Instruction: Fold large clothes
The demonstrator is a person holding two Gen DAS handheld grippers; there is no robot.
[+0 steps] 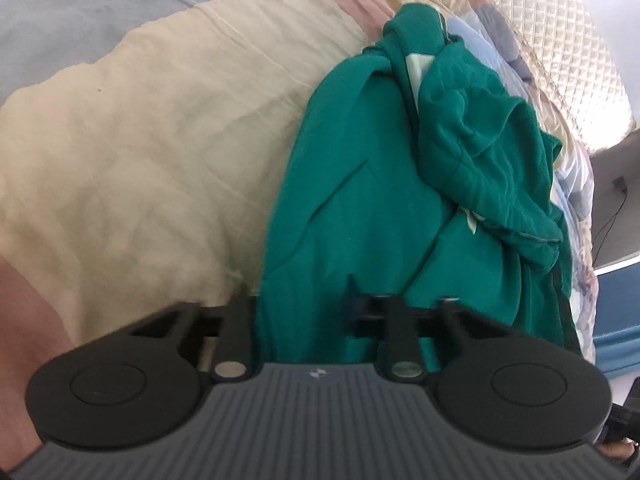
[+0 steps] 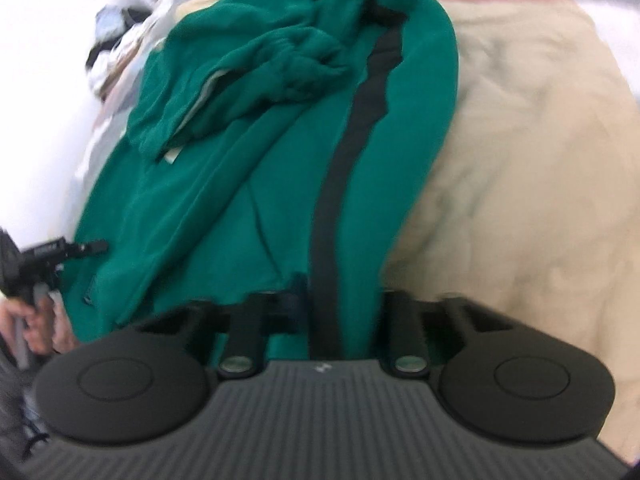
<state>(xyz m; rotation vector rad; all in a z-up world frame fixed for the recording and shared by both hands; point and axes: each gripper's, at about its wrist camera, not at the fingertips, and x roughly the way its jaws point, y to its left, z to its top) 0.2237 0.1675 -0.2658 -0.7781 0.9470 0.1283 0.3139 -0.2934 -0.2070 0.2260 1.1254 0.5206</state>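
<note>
A large green garment [image 1: 360, 208] lies bunched on a bed, with a crumpled part piled on its upper right. In the right wrist view the same garment [image 2: 256, 168] shows a dark stripe [image 2: 352, 152] running along it. My left gripper [image 1: 304, 304] has its jaws spread wide, with the garment's near edge between them. My right gripper [image 2: 320, 300] is also spread wide over the near edge, astride the stripe. The other gripper [image 2: 60, 256] shows at the left edge of the right wrist view, held in a hand.
The bed cover [image 1: 140, 152] is cream with pink and grey-blue bands. A quilted cream spread [image 1: 560, 48] lies at the far right. A blue surface [image 1: 616, 320] sits beyond the bed edge. Cluttered items [image 2: 116, 36] lie at the upper left.
</note>
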